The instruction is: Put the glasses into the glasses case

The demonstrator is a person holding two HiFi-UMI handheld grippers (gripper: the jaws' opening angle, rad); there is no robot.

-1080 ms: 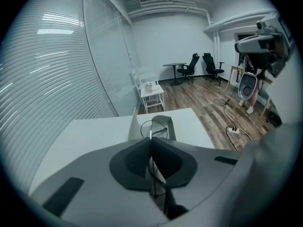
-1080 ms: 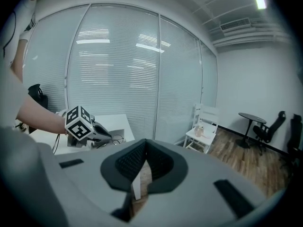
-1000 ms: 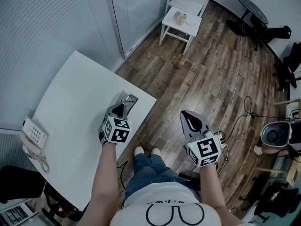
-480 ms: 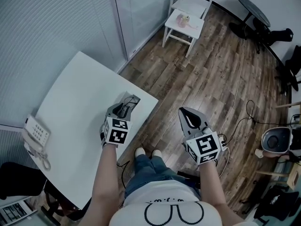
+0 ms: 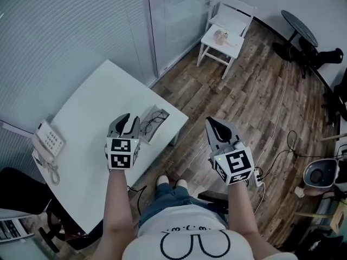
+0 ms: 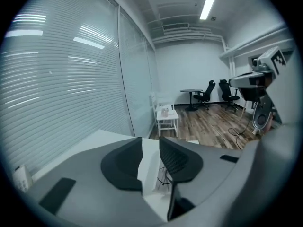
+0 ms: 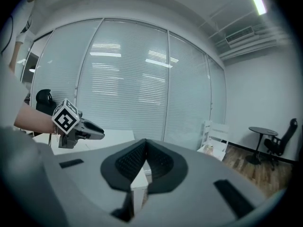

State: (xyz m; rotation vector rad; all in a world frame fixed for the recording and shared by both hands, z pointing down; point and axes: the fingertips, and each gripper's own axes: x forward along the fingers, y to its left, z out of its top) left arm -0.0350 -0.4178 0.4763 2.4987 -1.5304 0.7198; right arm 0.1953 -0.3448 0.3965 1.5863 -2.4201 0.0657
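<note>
The glasses (image 5: 153,117) lie inside the open grey glasses case (image 5: 147,135) at the near right corner of the white table (image 5: 87,123). My left gripper (image 5: 124,122) hovers above the table just left of the case, open, with nothing between its jaws. In the left gripper view the left gripper (image 6: 150,145) points over the case, and part of the glasses (image 6: 164,176) shows in the gap. My right gripper (image 5: 217,128) hangs over the wooden floor, off the table and empty. Seen in its own view, the right gripper (image 7: 145,145) has its jaw tips touching.
A white desk phone (image 5: 47,143) sits at the table's left edge. A white chair (image 5: 227,34) stands by the glass wall, with a black round table (image 5: 300,23) and office chairs beyond. Cables (image 5: 282,118) trail over the floor. The person's legs (image 5: 168,196) are below.
My left gripper has opened, risen and drawn back to the left of the case, uncovering the glasses that lie in it. The right gripper has risen a little.
</note>
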